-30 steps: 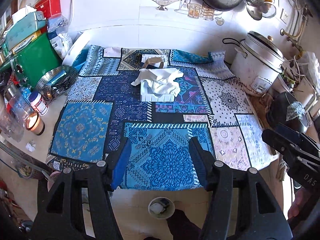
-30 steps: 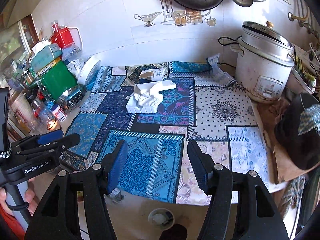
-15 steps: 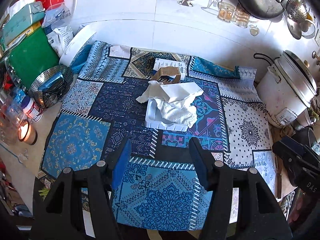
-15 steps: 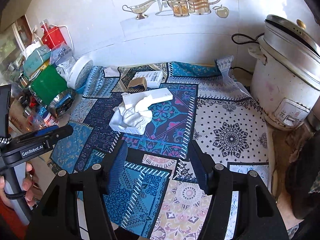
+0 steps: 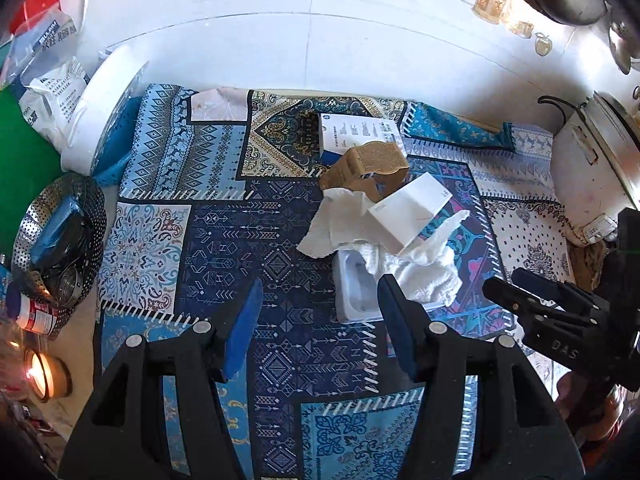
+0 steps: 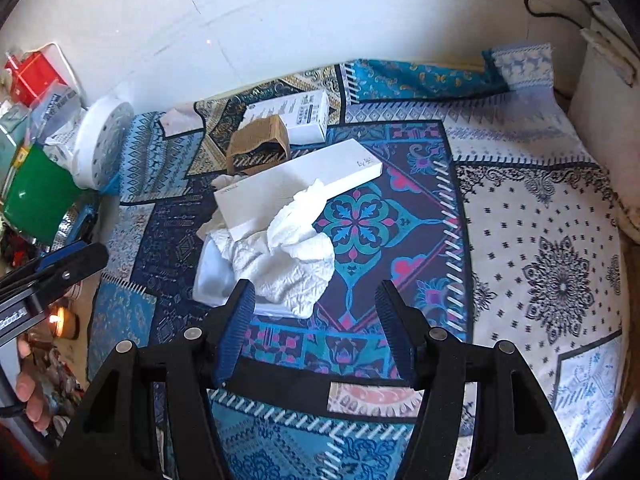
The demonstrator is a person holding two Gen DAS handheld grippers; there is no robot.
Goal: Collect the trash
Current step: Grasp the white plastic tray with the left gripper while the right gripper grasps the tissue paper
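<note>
A kitchen counter against a white tiled wall, covered by a patterned blue patchwork cloth (image 5: 224, 248), is the work surface. Nearest the cameras, the left gripper (image 5: 318, 322) stands over the cloth with its jaws apart and nothing between them; its right blue pad sits just short of the white tray's near edge. The right gripper (image 6: 314, 328) is likewise open and empty, its left pad close beside the crumpled tissue, not touching as far as can be judged.

The trash lies in one cluster at mid-cloth. A shallow white plastic tray (image 5: 352, 300) holds crumpled white tissue (image 6: 292, 268); a long white box lid (image 6: 296, 188) rests tilted across the tissue. Just behind sits a torn brown cardboard piece (image 6: 260, 144), and behind that a printed white carton (image 6: 296, 114) lying flat near the wall.

Off the cloth, a lit candle (image 5: 38, 376) and a perforated metal basket (image 5: 60, 240) stand at the left, a white rice cooker (image 5: 592, 172) at the right.

Assessment: nothing is collected yet. All five items remain on the cloth, no bin or bag is visible in either view, and the whole task is left to do. The tissue and tray appear the likeliest first pick.
</note>
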